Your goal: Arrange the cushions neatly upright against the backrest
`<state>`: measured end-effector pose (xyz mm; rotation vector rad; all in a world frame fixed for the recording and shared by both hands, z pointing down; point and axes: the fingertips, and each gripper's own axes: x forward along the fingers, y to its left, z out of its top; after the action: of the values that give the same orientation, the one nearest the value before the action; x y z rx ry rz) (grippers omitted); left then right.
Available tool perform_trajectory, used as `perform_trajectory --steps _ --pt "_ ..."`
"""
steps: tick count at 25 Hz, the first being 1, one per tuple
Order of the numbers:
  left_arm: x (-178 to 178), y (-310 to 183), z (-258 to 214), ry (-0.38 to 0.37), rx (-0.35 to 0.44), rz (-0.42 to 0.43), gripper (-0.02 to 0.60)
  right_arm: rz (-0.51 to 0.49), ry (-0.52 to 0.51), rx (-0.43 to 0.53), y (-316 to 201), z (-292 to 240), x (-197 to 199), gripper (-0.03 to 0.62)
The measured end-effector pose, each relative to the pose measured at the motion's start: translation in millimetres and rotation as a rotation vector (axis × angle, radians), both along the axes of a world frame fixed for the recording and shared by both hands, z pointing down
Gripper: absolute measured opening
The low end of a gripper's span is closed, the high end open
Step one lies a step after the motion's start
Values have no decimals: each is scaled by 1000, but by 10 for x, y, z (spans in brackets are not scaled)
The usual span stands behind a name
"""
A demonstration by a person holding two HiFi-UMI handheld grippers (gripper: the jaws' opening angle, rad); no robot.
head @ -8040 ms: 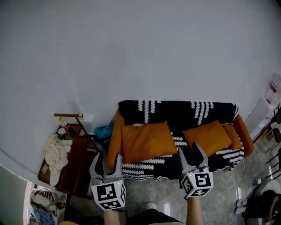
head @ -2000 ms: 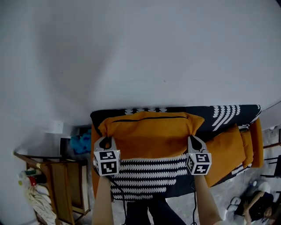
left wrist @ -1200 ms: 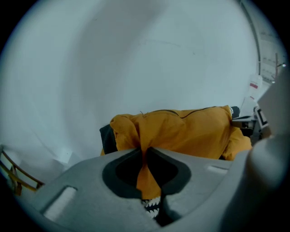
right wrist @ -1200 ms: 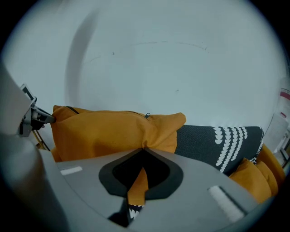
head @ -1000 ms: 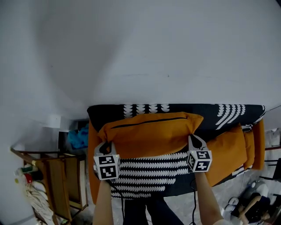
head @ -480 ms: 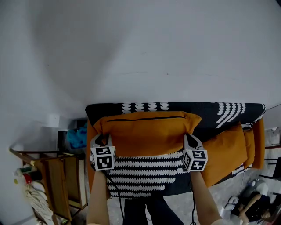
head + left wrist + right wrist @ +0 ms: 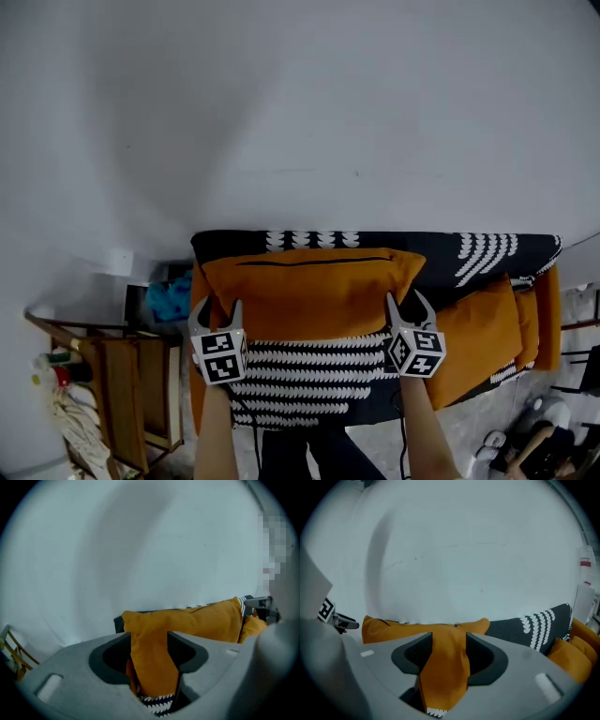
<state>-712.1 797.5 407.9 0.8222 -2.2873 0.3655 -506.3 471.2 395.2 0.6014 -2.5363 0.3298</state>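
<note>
We see a plain white wall [image 7: 300,94] filling most of the head view, in soft, even light. The sofa [image 7: 487,251] sits against it under a black-and-white patterned cover. To its left are a wooden stand [image 7: 127,394] and a blue bundle [image 7: 169,298], with grey floor [image 7: 469,427] at lower right.
</note>
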Motion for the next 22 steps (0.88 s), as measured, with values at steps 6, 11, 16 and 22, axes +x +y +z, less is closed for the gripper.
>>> perform_trajectory --steps 6,11,16,22 --pt "189 -105 -776 -85 129 -3 247 -13 -67 87 136 -688 22 181" --pt "294 -116 -1555 -182 238 14 191 -13 -149 164 309 -1389 81 89" --pt "383 -34 -2275 -287 309 18 112 -1 -233 221 463 -2032 168 55" --pt "601 171 -2873 -340 381 -6 41 14 -269 265 670 -2551 313 20"
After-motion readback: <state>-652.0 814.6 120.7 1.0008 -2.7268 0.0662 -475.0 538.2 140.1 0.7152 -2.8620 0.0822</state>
